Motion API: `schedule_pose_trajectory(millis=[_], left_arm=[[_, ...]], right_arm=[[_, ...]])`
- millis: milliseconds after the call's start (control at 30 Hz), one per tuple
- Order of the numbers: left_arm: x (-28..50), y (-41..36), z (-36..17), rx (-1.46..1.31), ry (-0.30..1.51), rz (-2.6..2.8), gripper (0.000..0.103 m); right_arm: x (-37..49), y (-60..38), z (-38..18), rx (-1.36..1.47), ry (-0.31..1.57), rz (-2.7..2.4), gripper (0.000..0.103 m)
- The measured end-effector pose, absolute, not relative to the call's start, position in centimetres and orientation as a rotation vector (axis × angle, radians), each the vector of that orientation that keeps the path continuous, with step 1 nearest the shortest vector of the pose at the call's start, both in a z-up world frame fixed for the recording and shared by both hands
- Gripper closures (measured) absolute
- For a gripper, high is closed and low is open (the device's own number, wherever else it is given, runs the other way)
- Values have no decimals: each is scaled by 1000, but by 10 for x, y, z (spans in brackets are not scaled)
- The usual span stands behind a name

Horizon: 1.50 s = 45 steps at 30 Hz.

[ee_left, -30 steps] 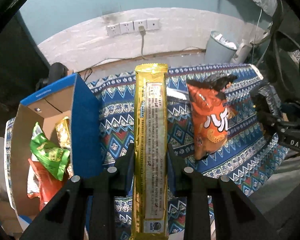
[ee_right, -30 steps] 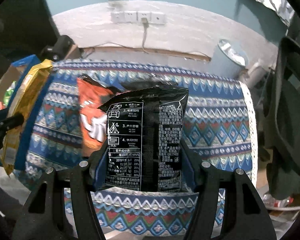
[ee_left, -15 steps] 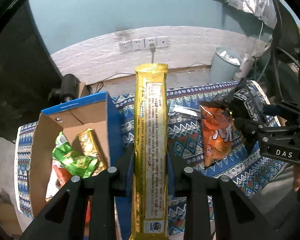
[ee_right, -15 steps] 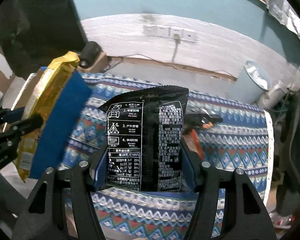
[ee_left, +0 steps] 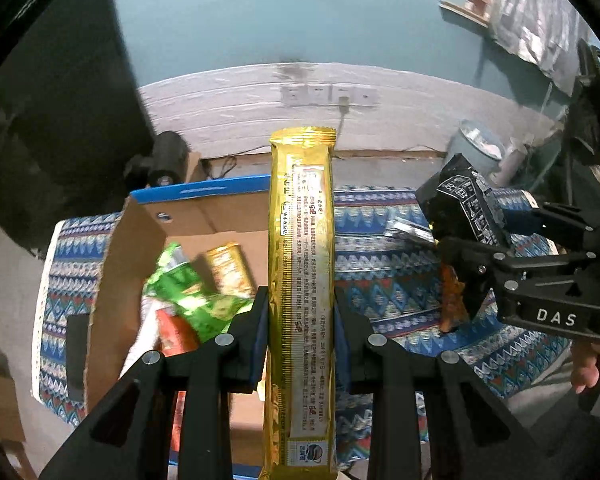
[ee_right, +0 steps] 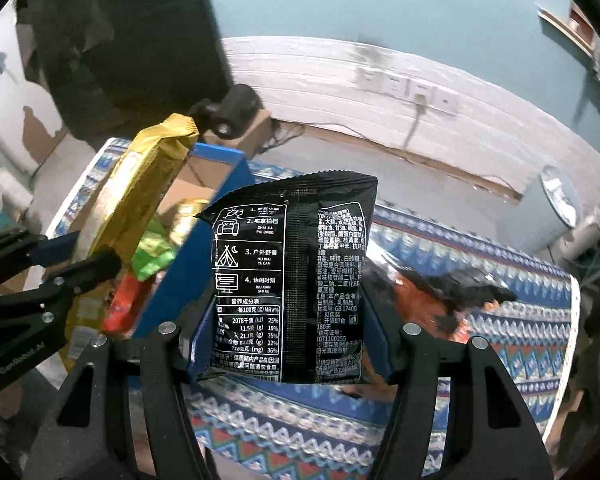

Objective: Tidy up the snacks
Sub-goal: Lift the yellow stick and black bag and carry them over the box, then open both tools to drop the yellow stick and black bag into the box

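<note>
My left gripper (ee_left: 300, 312) is shut on a long gold snack packet (ee_left: 302, 280) that stands upright between its jaws, above the right wall of an open cardboard box (ee_left: 140, 236). Inside the box lie a green bag (ee_left: 192, 296), a gold pack (ee_left: 228, 268) and a red pack (ee_left: 176, 328). My right gripper (ee_right: 288, 332) is shut on a black snack bag (ee_right: 288, 280), held above the patterned cloth to the right of the box (ee_right: 208, 240). An orange chip bag (ee_right: 432, 292) lies on the cloth behind the black bag. The left gripper (ee_right: 88, 268) with the gold packet (ee_right: 136, 208) shows at the left of the right wrist view.
A blue patterned cloth (ee_left: 380, 264) covers the table. Behind it are a white wall panel with sockets (ee_left: 328, 94), a grey bin (ee_left: 476, 148) and a black camera on a small carton (ee_left: 164, 160). A person's hand (ee_left: 584, 364) holds the right gripper's handle (ee_left: 552, 316).
Both grippers have moved left toward the box and risen. The gold packet now hangs over the box's right wall, and the black bag has come close beside the box, covering much of the orange bag.
</note>
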<state>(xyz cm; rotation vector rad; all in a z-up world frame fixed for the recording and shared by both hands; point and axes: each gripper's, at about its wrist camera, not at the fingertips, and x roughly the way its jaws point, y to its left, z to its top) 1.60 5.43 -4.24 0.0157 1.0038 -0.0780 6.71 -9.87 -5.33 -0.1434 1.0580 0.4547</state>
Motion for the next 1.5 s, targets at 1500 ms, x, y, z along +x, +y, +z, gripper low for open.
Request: schedule_pose_trajectory(millis=[1500], left_arm=[[14, 145, -71, -103, 1044, 155, 38]], right_arm=[[79, 4, -78, -166, 1129, 551, 28]])
